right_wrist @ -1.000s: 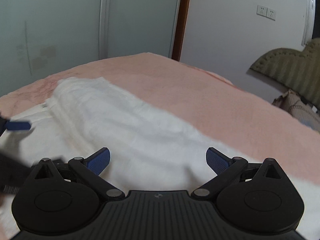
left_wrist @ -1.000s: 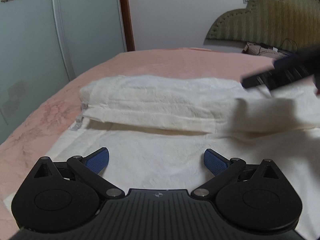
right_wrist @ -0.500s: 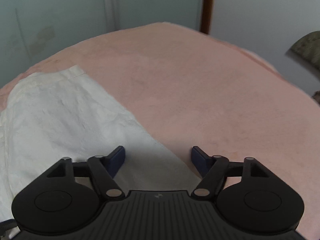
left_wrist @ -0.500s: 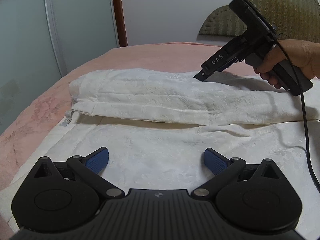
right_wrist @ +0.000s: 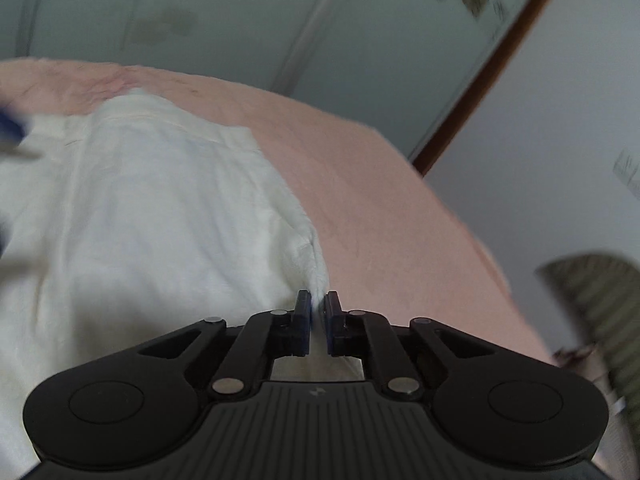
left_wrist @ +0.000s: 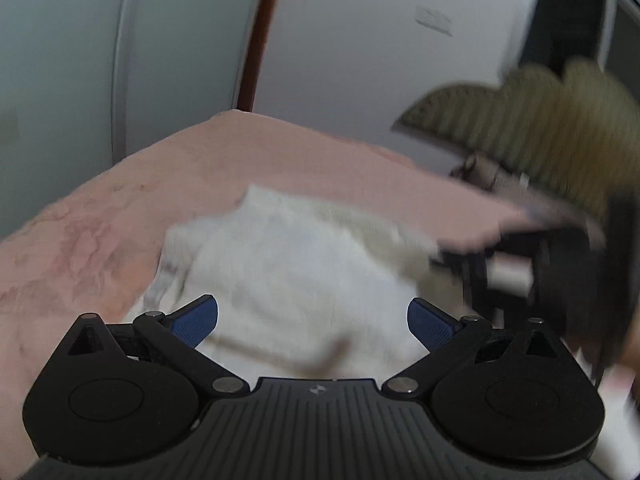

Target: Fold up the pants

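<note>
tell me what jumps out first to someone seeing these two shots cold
The white pants heaped on the pink bedspread fill the middle of both views. In the right wrist view, the right claw is pinched shut on the cloth's near edge. In the left wrist view, the left claw hangs wide open over the fabric, and much of that picture is smeared by motion blur.

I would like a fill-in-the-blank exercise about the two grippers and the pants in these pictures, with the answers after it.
1. The right gripper is shut on the edge of the ____ pants.
2. The left gripper has its jaws ____.
3. The pants lie on a ____ bedcover.
4. The pads of the left gripper are ____ in colour.

Answers: white; open; pink; blue
</note>
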Action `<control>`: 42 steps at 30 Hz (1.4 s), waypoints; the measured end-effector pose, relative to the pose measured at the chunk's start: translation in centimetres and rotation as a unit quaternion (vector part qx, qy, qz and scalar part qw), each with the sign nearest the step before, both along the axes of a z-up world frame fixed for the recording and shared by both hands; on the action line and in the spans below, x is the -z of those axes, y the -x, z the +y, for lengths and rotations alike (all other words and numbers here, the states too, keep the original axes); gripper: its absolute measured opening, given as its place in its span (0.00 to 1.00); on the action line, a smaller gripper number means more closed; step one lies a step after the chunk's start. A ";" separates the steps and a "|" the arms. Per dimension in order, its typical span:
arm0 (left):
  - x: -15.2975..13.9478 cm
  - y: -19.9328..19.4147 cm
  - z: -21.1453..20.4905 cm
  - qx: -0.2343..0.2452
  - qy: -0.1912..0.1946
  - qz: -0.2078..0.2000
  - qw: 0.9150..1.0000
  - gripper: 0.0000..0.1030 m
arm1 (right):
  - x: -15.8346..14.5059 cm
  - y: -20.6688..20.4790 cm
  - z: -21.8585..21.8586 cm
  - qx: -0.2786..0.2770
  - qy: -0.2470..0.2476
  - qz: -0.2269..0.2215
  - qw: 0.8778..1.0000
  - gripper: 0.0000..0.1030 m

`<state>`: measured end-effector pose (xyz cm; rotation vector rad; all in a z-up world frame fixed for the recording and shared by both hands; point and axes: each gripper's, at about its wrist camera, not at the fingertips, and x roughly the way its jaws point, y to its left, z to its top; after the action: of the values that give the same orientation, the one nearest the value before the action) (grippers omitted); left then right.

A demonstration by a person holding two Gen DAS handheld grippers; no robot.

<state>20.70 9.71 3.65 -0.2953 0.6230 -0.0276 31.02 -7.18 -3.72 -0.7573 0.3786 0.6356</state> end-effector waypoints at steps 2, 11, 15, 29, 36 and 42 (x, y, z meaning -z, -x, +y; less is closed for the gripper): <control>-1.4 -3.5 1.6 0.009 0.072 0.015 0.997 0.99 | 0.1 1.6 -0.3 -0.008 0.009 -0.021 1.000 0.07; 1.1 -18.2 0.8 0.075 0.204 0.224 0.950 0.99 | 1.6 4.9 -0.3 -0.036 0.052 -0.078 0.995 0.07; 5.5 -21.9 0.8 0.061 0.263 0.309 0.912 0.94 | 2.3 5.8 -0.4 -0.042 0.067 -0.098 0.992 0.07; 1.7 -10.7 -1.7 0.088 0.099 0.083 0.988 0.05 | 0.5 4.3 -2.0 0.001 0.036 -0.087 0.996 0.33; -0.6 -3.2 -1.2 0.111 0.078 -0.034 0.990 0.06 | -0.3 4.5 -4.5 0.049 0.067 -0.078 0.993 0.14; -0.4 4.7 -2.0 0.146 0.048 -0.094 0.984 0.08 | -0.9 11.5 -4.7 0.056 0.097 -0.147 0.983 0.08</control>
<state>15.97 7.69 4.04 -0.2883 0.4743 -0.3645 19.48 -11.91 -2.81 -0.9935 0.2104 0.3773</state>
